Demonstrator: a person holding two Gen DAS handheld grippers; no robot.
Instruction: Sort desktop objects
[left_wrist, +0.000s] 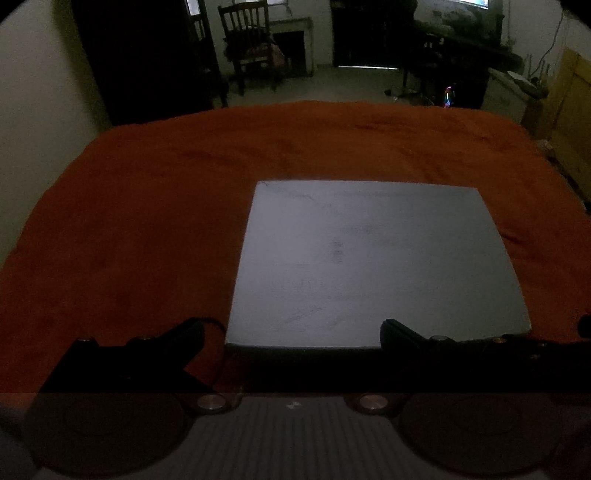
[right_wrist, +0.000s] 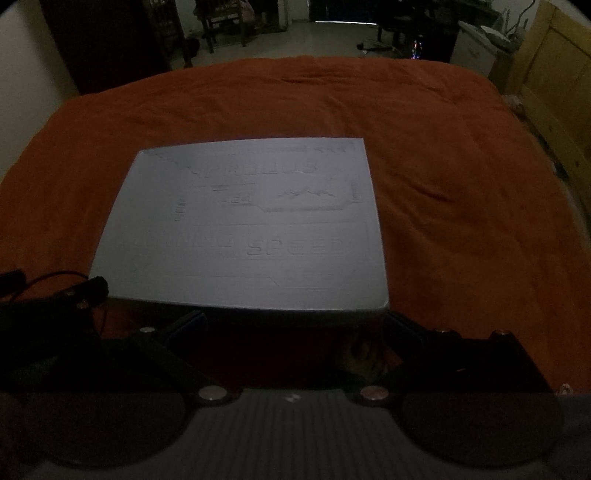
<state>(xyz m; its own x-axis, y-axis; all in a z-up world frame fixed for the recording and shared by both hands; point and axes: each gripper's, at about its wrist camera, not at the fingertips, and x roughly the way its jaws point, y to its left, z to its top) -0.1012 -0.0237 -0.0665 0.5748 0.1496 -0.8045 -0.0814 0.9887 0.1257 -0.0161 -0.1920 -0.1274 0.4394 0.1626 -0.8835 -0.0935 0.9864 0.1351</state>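
Flat white embossed rectangular box (right_wrist: 240, 225) on wrinkled orange cloth (right_wrist: 443, 166); left gripper (left_wrist: 291, 332) and right gripper (right_wrist: 293, 321) both spread wide, empty.

The grey board (right_wrist: 240, 225) bears embossed "SPEED"; other lettering is illegible.

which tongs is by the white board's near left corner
The left tongs; the right tongs face the white board's near right corner.

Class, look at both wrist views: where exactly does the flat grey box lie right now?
The grey box lies flat on the orange cloth, just ahead of both open grippers: right of centre in the left wrist view, slightly left of centre in the right wrist view.
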